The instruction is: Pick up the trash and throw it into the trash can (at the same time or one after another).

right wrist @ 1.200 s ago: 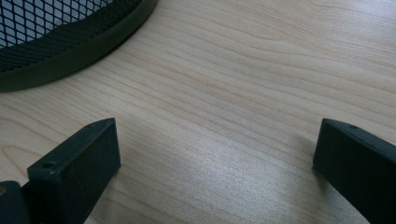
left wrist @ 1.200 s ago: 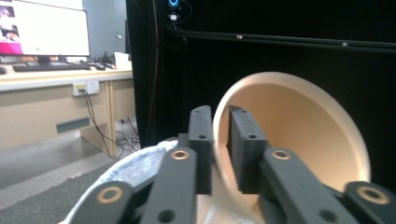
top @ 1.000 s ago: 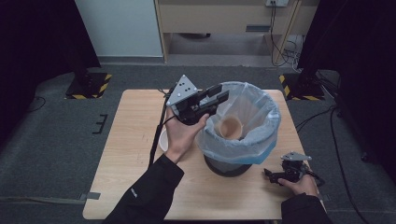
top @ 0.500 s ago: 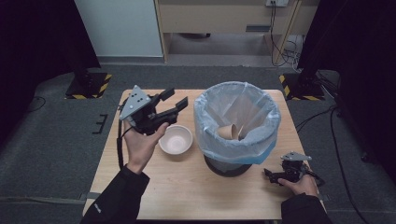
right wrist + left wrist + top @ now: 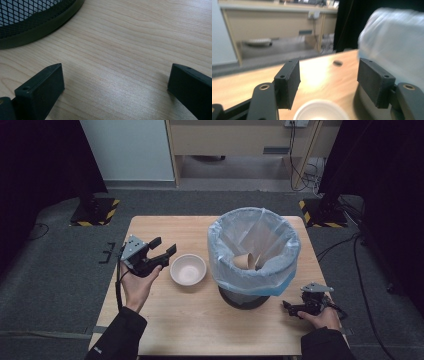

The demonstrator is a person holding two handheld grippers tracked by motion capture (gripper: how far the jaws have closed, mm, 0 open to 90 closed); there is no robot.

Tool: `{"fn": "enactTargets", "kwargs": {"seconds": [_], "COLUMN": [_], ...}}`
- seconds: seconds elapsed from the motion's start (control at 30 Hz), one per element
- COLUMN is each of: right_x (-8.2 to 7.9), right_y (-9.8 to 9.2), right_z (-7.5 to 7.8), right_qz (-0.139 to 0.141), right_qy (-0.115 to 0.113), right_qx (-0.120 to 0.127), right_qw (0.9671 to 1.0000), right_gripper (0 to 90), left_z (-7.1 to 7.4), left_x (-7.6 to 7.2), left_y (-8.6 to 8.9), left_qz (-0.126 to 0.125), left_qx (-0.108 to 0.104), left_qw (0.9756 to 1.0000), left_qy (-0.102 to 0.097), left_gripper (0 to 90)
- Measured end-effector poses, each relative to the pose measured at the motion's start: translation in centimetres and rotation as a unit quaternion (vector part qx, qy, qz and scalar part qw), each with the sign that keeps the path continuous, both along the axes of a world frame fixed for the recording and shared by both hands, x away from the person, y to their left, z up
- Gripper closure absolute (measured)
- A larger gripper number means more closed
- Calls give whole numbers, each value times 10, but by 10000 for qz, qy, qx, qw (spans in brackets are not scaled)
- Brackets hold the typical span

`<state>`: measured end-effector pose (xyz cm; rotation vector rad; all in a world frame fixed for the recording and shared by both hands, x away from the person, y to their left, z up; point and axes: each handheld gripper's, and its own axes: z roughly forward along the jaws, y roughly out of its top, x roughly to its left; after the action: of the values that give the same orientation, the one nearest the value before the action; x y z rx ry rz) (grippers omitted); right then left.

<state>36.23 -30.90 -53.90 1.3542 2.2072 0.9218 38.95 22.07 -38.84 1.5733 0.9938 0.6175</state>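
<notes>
- A person's left gripper (image 5: pixel 159 251), jaws apart and empty, hovers just left of a small white bowl (image 5: pixel 188 269) on the wooden table (image 5: pixel 190 320).
- The bowl looks light, rigid and smooth; its thin rim seems the likeliest hold.
- The right gripper (image 5: pixel 295 307), jaws spread and empty, rests near the lined bin (image 5: pixel 255 251) at right.

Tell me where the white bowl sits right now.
In the high view the white bowl stands on the table left of centre, between the left gripper and the lined bin; in the left gripper view its rim shows just below the open jaws.
</notes>
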Motion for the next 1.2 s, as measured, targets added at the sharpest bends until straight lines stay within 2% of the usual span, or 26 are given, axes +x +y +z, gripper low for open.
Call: {"fn": "enactTargets", "kwargs": {"seconds": [0.23,0.5,0.77,0.87,1.0,1.2], "right_x": [0,0,0,0,0,0], "right_y": [0,0,0,0,0,0], "right_z": [0,0,0,0,0,0], "right_qz": [1,1,1,1,1,-1], "right_qy": [0,1,0,0,0,1], "right_qx": [1,1,1,3,2,7], "right_qw": [10000,10000,10000,10000,10000,10000], "right_gripper": [9,9,9,8,9,9], "left_z": [-49,-84,-108,-116,-124,-130], "left_x": [19,34,44,48,51,53], "left_y": [6,8,6,4,2,-2], "left_qz": [249,407,421,411,415,339], "left_qx": [164,322,474,552,564,589], "left_qw": [9977,9933,9877,9847,9814,9785], "left_qy": [616,1036,1429,1601,1788,1949], "left_gripper": [337,352,395,412,466,568]}}
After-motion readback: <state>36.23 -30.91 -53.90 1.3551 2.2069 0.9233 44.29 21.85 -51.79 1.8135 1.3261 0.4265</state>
